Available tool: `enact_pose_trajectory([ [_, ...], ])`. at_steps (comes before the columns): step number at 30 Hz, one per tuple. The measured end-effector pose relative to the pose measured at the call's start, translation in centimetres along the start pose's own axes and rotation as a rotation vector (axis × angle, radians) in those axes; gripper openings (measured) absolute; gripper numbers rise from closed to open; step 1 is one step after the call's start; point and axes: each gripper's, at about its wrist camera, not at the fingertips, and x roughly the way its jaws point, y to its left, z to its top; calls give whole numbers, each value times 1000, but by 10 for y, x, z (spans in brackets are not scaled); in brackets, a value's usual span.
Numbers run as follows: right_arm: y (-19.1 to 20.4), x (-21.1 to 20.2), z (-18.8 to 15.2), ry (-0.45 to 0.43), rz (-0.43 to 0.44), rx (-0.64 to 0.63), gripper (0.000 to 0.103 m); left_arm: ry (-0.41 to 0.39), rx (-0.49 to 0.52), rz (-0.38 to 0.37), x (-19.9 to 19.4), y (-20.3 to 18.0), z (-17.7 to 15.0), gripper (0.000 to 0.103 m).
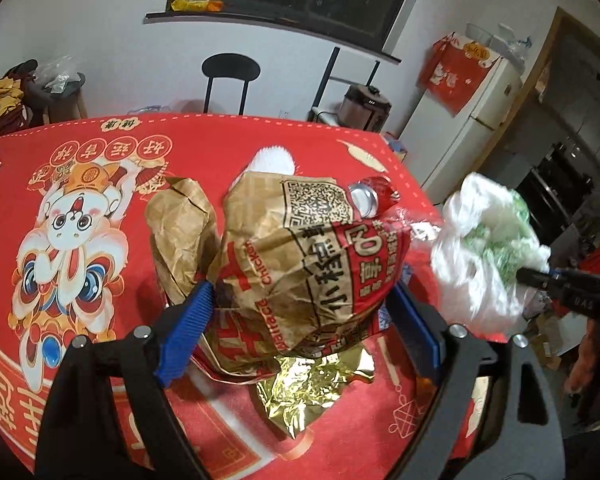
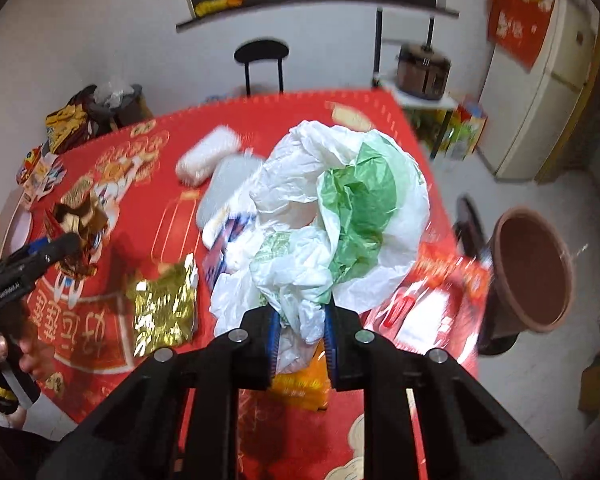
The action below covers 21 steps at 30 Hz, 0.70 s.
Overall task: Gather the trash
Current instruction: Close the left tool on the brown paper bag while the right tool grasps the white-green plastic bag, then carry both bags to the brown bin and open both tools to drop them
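Note:
My left gripper (image 1: 300,320) is shut on a crumpled brown paper fast-food bag (image 1: 300,248) and holds it above the red tablecloth (image 1: 100,280). A red drink can (image 1: 370,196) pokes out behind the bag. A gold foil wrapper (image 1: 312,388) lies under it and also shows in the right wrist view (image 2: 164,304). My right gripper (image 2: 302,320) is shut on a white and green plastic bag (image 2: 340,208), held up over the table's right side; the plastic bag also shows in the left wrist view (image 1: 488,248).
A brown bin (image 2: 532,268) stands on the floor right of the table. On the table lie a white foam piece (image 2: 208,156), a grey lid (image 2: 228,188), an orange packet (image 2: 300,384) and red wrappers (image 2: 432,304). A black chair (image 2: 262,60) is behind.

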Motion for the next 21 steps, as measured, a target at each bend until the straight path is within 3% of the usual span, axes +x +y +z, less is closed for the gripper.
enact_pose_trajectory([
  [8, -49, -28, 21, -101, -139, 52, 19, -20, 50, -17, -7, -12, 18, 86],
  [21, -229, -13, 16, -94, -236, 176, 19, -70, 20, 62, -11, -89, 35, 86],
])
